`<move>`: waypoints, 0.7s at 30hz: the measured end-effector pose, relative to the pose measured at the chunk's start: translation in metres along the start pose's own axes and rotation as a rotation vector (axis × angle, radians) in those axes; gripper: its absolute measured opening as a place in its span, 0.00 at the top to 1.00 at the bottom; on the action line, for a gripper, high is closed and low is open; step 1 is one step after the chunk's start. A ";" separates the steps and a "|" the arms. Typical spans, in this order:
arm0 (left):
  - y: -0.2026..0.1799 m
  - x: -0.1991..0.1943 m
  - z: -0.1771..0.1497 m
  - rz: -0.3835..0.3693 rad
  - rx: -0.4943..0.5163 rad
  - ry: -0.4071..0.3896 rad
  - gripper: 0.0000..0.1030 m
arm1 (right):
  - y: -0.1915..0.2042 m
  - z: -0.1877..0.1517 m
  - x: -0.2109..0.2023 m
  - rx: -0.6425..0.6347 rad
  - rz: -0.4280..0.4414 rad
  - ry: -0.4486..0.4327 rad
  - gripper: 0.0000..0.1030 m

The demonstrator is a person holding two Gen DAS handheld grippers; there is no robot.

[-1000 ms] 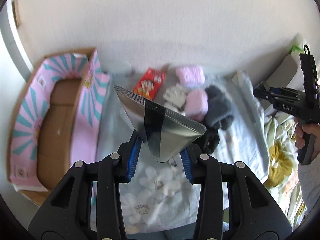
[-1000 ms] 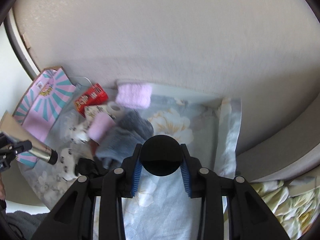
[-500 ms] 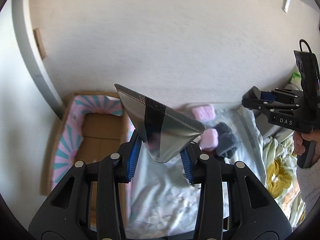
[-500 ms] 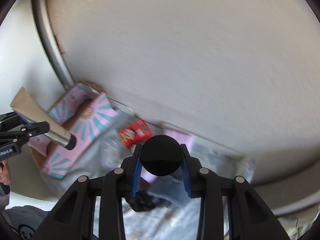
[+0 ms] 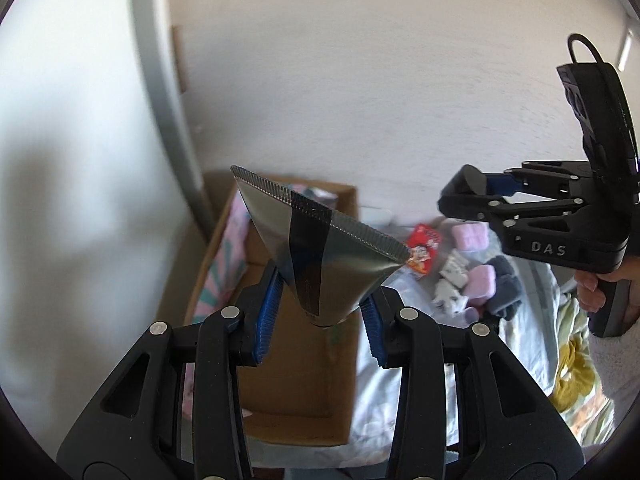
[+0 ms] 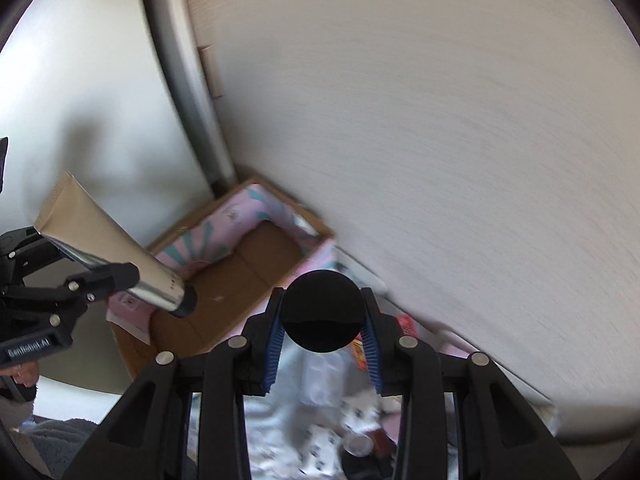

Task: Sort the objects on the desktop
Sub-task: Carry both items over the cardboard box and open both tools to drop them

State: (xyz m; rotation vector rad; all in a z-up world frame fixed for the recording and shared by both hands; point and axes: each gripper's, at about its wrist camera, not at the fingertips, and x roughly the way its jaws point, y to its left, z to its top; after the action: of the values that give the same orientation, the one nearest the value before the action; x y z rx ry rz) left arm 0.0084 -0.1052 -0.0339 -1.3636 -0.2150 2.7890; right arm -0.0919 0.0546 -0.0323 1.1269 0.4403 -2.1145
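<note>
Tube (image 5: 320,256) sits clamped in the left gripper (image 5: 320,312), its blue pads (image 5: 267,312) pressed on the lower body, crimped flat end uppermost and fanned wide. From the right wrist view the same tube (image 6: 116,256) slants with its dark cap (image 6: 188,302) pointing down toward the box (image 6: 240,276), held above that box's near left corner. The box (image 5: 304,360) is brown cardboard inside with pink and teal striped flaps, open at the top, standing against the wall at the left edge of a floral cloth (image 5: 400,392). The right gripper (image 6: 324,332) is closed on a black round object (image 6: 322,308), a pad on each side of it, above the box's near right corner. In the left wrist view that gripper (image 5: 464,196) shows side-on at the right, with a hand (image 5: 596,292) around its grip. On the cloth lie a red packet (image 5: 424,248), pink rolls (image 5: 472,238), a grey roll (image 5: 504,288) and a small white spotted item (image 5: 448,300), all well right of the box.
</note>
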 end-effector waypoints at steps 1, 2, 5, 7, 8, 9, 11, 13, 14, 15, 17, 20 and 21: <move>0.005 0.002 -0.002 0.003 -0.011 0.006 0.67 | 0.007 0.003 0.006 -0.010 0.009 0.006 0.69; 0.010 0.003 -0.004 0.006 -0.020 0.011 0.67 | 0.015 0.007 0.013 -0.021 0.019 0.014 0.69; 0.023 0.009 -0.012 0.016 -0.044 0.033 0.67 | 0.037 0.016 0.037 -0.054 0.052 0.047 0.69; 0.030 0.014 -0.017 0.017 -0.060 0.049 0.67 | 0.051 0.020 0.055 -0.076 0.070 0.072 0.69; 0.032 0.016 -0.019 0.017 -0.064 0.055 0.67 | 0.055 0.020 0.061 -0.086 0.076 0.083 0.69; 0.034 0.019 -0.021 0.017 -0.070 0.062 0.67 | 0.057 0.021 0.068 -0.093 0.083 0.096 0.69; 0.034 0.023 -0.024 0.016 -0.082 0.078 0.67 | 0.063 0.022 0.083 -0.101 0.096 0.120 0.69; 0.037 0.032 -0.029 0.016 -0.090 0.093 0.67 | 0.069 0.024 0.101 -0.114 0.094 0.144 0.69; 0.038 0.034 -0.031 0.016 -0.091 0.099 0.67 | 0.071 0.024 0.107 -0.122 0.092 0.155 0.69; 0.038 0.038 -0.033 0.016 -0.091 0.106 0.67 | 0.073 0.024 0.114 -0.130 0.092 0.168 0.69; 0.036 0.042 -0.032 0.014 -0.093 0.115 0.67 | 0.076 0.024 0.127 -0.144 0.091 0.191 0.69; 0.033 0.045 -0.033 0.008 -0.097 0.128 0.67 | 0.077 0.023 0.144 -0.153 0.087 0.223 0.69; 0.033 0.047 -0.034 0.008 -0.097 0.132 0.67 | 0.076 0.023 0.146 -0.152 0.088 0.230 0.69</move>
State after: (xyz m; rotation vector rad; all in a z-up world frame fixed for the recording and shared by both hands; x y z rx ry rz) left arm 0.0073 -0.1304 -0.0956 -1.5658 -0.3457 2.7139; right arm -0.1074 -0.0724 -0.1377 1.2807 0.6350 -1.8504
